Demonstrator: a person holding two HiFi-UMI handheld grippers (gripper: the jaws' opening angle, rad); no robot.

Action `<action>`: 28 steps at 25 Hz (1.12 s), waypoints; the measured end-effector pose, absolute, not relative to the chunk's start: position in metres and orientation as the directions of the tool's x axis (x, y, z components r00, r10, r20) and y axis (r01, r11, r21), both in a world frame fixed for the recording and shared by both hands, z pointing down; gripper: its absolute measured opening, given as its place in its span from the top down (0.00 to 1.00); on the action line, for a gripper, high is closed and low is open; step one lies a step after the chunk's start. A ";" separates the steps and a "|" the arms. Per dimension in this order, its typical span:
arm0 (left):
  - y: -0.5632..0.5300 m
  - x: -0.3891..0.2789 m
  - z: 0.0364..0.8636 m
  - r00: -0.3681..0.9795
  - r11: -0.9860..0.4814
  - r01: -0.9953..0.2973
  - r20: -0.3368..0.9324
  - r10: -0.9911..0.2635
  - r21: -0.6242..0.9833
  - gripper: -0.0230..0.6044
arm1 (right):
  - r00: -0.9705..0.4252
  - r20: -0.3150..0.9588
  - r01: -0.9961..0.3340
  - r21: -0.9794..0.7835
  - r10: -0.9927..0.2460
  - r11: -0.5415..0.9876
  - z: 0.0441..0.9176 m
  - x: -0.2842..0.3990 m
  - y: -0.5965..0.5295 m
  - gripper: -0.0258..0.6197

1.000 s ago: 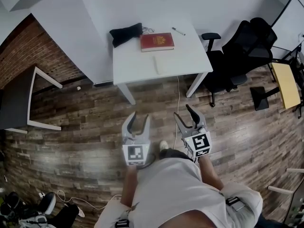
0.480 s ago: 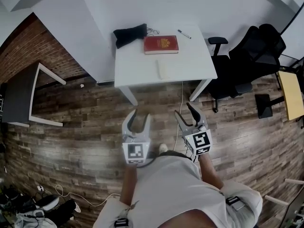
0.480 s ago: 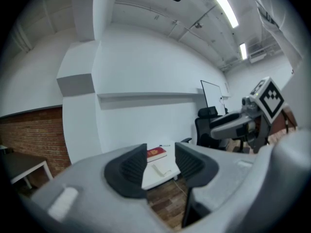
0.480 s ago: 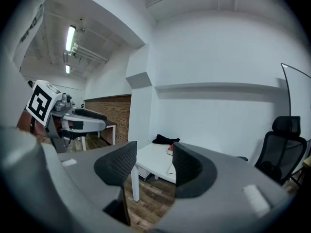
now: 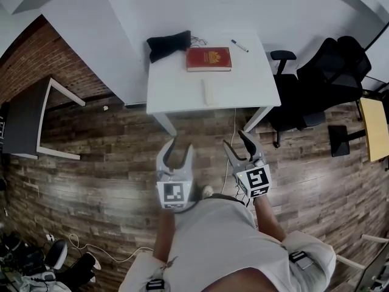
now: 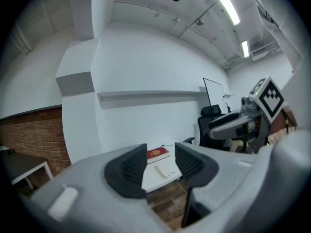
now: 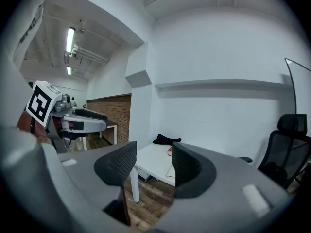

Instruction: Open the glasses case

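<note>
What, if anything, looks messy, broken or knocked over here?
Nothing stands out. The white glasses case, red book, black pouch and pen all lie flat on the white table, nothing spilled or tipped. The left gripper and right gripper are open and empty, short of the table.

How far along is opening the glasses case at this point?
Nothing looks done: the white glasses case lies apparently closed on the table, in front of the red book. Nothing is in hand: the left gripper and right gripper are both open and empty, over the floor short of the table. Left: reach the table, grasp the case and open it.
</note>
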State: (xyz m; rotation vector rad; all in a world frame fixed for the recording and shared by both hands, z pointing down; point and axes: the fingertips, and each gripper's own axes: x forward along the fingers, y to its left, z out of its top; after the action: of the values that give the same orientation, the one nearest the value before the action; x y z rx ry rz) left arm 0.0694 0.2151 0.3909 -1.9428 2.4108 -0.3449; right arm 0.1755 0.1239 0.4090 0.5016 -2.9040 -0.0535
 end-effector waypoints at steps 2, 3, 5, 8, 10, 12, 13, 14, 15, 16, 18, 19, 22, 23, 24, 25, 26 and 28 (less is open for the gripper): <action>0.213 0.064 0.392 -0.223 0.198 -0.960 0.113 -0.968 -0.197 0.68 | -0.925 0.185 -0.326 0.068 -0.333 0.943 0.410 0.170 0.121 0.62; 0.212 0.061 0.393 -0.223 0.199 -0.960 0.112 -0.968 -0.198 0.68 | -0.925 0.185 -0.325 0.068 -0.333 0.943 0.411 0.168 0.120 0.62; 0.208 0.056 0.394 -0.225 0.200 -0.960 0.113 -0.968 -0.197 0.68 | -0.924 0.186 -0.327 0.068 -0.334 0.943 0.412 0.163 0.116 0.62; 0.201 0.048 0.393 -0.224 0.199 -0.960 0.112 -0.968 -0.199 0.68 | -0.921 0.188 -0.333 0.072 -0.341 0.940 0.412 0.157 0.109 0.62; 0.196 0.042 0.392 -0.222 0.198 -0.960 0.107 -0.969 -0.199 0.68 | -0.920 0.188 -0.337 0.074 -0.345 0.939 0.412 0.151 0.104 0.62; 0.191 0.035 0.392 -0.217 0.194 -0.961 0.104 -0.971 -0.196 0.68 | -0.918 0.189 -0.340 0.076 -0.348 0.937 0.412 0.145 0.100 0.62; 0.187 0.032 0.392 -0.214 0.191 -0.962 0.103 -0.971 -0.195 0.68 | -0.917 0.189 -0.343 0.076 -0.351 0.936 0.412 0.142 0.097 0.62; 0.184 0.029 0.392 -0.210 0.187 -0.963 0.104 -0.972 -0.195 0.68 | -0.916 0.190 -0.346 0.075 -0.354 0.935 0.412 0.139 0.094 0.62; 0.181 0.026 0.392 -0.205 0.182 -0.964 0.105 -0.973 -0.195 0.68 | -0.914 0.193 -0.351 0.072 -0.358 0.934 0.413 0.136 0.091 0.62; 0.177 0.023 0.393 -0.201 0.177 -0.965 0.107 -0.974 -0.194 0.68 | -0.911 0.195 -0.357 0.068 -0.363 0.932 0.413 0.133 0.089 0.62; 0.170 0.016 0.392 -0.190 0.167 -0.967 0.108 -0.976 -0.194 0.68 | -0.907 0.199 -0.367 0.063 -0.372 0.928 0.413 0.127 0.083 0.62; 0.166 0.012 0.391 -0.184 0.161 -0.967 0.108 -0.977 -0.195 0.68 | -0.905 0.199 -0.370 0.066 -0.375 0.927 0.413 0.123 0.079 0.62; 0.155 0.001 0.390 -0.167 0.144 -0.970 0.109 -0.980 -0.196 0.68 | -0.901 0.196 -0.380 0.071 -0.386 0.922 0.412 0.112 0.070 0.62; 0.152 -0.002 0.390 -0.163 0.140 -0.971 0.109 -0.981 -0.195 0.68 | -0.900 0.196 -0.384 0.070 -0.390 0.921 0.411 0.109 0.067 0.62; 0.149 -0.007 0.391 -0.159 0.136 -0.972 0.110 -0.981 -0.194 0.68 | -0.898 0.196 -0.388 0.070 -0.394 0.919 0.411 0.105 0.065 0.62; 0.146 -0.011 0.391 -0.155 0.132 -0.972 0.111 -0.982 -0.193 0.68 | -0.896 0.199 -0.392 0.070 -0.398 0.917 0.412 0.101 0.062 0.62; 0.144 -0.015 0.391 -0.152 0.128 -0.973 0.111 -0.982 -0.191 0.68 | -0.894 0.202 -0.395 0.070 -0.401 0.916 0.413 0.096 0.060 0.62; 0.139 -0.025 0.392 -0.143 0.121 -0.975 0.113 -0.983 -0.187 0.68 | -0.890 0.206 -0.402 0.069 -0.407 0.913 0.414 0.087 0.056 0.62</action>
State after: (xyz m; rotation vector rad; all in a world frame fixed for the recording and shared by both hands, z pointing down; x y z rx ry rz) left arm -0.0248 0.1388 0.3922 -2.0302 2.3222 -0.3358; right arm 0.0872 0.0561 0.4137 0.6120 -2.8586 -0.0355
